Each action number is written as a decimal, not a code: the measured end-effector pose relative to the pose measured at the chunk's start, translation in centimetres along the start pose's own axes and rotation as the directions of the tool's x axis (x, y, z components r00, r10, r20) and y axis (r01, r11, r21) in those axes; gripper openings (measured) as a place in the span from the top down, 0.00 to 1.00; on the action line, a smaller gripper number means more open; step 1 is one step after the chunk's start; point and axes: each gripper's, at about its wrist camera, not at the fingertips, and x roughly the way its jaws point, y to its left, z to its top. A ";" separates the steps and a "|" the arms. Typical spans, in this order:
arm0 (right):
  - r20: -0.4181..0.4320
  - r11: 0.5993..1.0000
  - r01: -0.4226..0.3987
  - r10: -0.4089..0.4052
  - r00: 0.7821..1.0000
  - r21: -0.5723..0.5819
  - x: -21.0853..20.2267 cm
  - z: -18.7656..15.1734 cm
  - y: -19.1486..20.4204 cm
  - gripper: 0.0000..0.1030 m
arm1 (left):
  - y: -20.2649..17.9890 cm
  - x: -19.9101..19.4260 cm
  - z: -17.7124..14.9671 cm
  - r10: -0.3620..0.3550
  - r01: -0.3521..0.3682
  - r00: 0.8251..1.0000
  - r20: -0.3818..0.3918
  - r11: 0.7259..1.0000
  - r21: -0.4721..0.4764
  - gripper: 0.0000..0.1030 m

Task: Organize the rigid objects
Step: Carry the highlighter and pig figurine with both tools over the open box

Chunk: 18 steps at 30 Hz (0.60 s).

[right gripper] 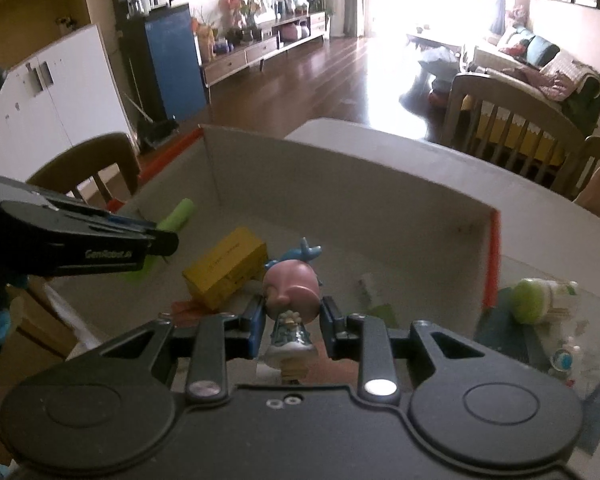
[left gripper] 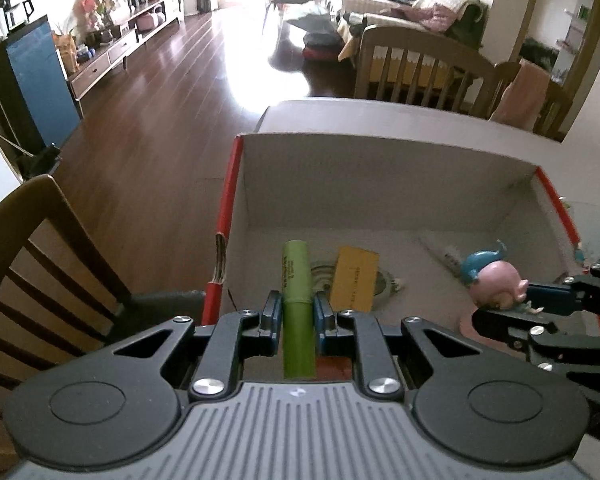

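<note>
My left gripper [left gripper: 296, 314] is shut on a green tube [left gripper: 297, 304] and holds it over the near edge of the open cardboard box [left gripper: 380, 184]; the tube also shows in the right wrist view [right gripper: 176, 216]. My right gripper [right gripper: 292, 316] is shut on a pink doll figure with a blue hat [right gripper: 292, 292], held over the box's right part; the doll also shows in the left wrist view [left gripper: 496, 280]. A yellow box [left gripper: 354, 278] lies on the box floor, also seen in the right wrist view [right gripper: 226, 272]. A white tube [left gripper: 444, 254] lies further right inside.
The box, with red outer edges [left gripper: 228, 200], sits on a white table [left gripper: 380, 116]. A green-capped bottle [right gripper: 532, 298] and small items lie on the table right of the box. Wooden chairs [left gripper: 32, 256] stand at the left and behind the table.
</note>
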 end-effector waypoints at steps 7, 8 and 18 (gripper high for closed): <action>-0.071 1.000 -0.014 0.013 0.997 -0.011 2.2 0.1 0.4 0.73 | -1.3 1.0 0.7 0.020 -0.018 1.000 -0.014 0.995 0.094 0.84; -0.081 1.000 -0.017 0.016 0.997 -0.011 2.4 0.0 0.4 0.73 | -1.5 1.2 0.7 0.019 -0.017 1.000 -0.021 0.995 0.102 0.84; -0.126 1.000 -0.016 0.015 0.992 -0.004 3.1 -0.5 0.4 0.73 | -2.4 2.4 0.3 0.006 0.002 0.998 -0.063 0.992 0.126 0.84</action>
